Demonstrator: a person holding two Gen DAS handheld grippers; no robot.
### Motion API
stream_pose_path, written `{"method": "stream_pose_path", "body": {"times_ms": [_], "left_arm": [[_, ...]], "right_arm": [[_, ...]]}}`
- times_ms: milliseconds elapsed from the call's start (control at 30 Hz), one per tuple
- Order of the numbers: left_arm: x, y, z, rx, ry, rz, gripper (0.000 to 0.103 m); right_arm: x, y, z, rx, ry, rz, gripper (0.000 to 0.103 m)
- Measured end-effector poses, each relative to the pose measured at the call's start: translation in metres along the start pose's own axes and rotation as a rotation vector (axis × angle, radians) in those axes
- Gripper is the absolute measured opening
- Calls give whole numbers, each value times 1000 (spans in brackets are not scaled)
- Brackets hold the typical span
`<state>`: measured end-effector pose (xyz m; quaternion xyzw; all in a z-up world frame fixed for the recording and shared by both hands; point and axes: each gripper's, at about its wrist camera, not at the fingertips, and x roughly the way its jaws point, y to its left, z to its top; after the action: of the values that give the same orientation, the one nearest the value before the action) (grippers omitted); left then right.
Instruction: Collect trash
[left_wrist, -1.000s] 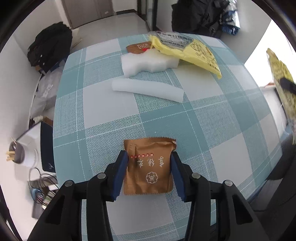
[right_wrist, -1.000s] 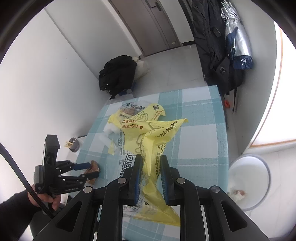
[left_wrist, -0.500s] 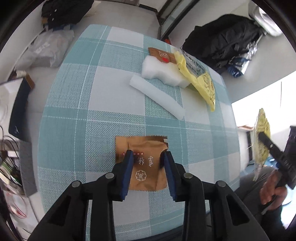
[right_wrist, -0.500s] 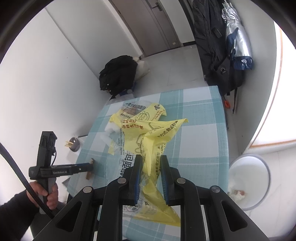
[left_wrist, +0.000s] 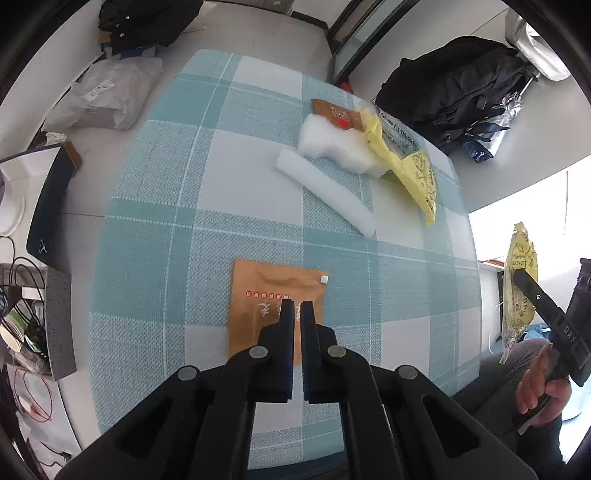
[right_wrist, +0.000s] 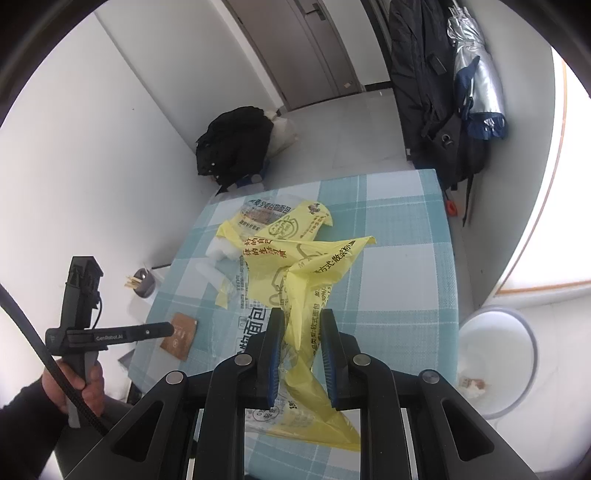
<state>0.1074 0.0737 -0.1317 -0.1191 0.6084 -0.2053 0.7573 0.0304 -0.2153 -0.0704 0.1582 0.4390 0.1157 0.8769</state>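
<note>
Left wrist: two foam pieces (left_wrist: 334, 149)

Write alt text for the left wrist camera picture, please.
A black left gripper, jaws nearly closed, pinches a flat brown packet on a teal-and-white checked table. Farther back lie white foam pieces and a yellow wrapper.

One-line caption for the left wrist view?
Left gripper shut on brown packet on checked table; foam beyond.

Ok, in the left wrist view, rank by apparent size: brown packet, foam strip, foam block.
1. brown packet, nearest the camera, so inflated
2. foam strip and foam block: too alike to rank, block partly covered
</note>
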Motion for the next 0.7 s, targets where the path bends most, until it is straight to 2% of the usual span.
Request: {"method": "stream_pose_path", "body": {"times_ms": [33,133,200,233,267,300,333,400,467,533,700], "left_arm": [[-1,0,0,2,1,-7,0],[-7,-6,-2,55,-32,66,0],[-4,-8,-3,62,-13,135,6],[-3,-9,-4,67,-5,136,17],[0,-11,-5,82,5,153,41],[3,-15,-7,102,19,181,57],[9,-19,-8,136,37,218,79],[12,-25,-10,182,26,252,80],[23,-27,-9,195,73,283,80],[27,-31,-9,222,67,303,82],[38,-40,-12,324,121,389,85]], "right_arm": [[1,0,0,0,2,1,20],[1,1,-2,-2,1,-4,20],[2,1,-3,2,3,0,20],[2,1,-3,1,3,-2,20],[3,2,-3,-1,4,-3,20],[3,2,-3,-2,5,-2,20],[4,2,-3,-3,5,-1,20],[4,2,-3,-5,6,-2,20],[4,2,-3,-4,4,-2,20],[3,1,-3,-1,2,1,20],[1,-1,-3,4,-1,7,20]]}}
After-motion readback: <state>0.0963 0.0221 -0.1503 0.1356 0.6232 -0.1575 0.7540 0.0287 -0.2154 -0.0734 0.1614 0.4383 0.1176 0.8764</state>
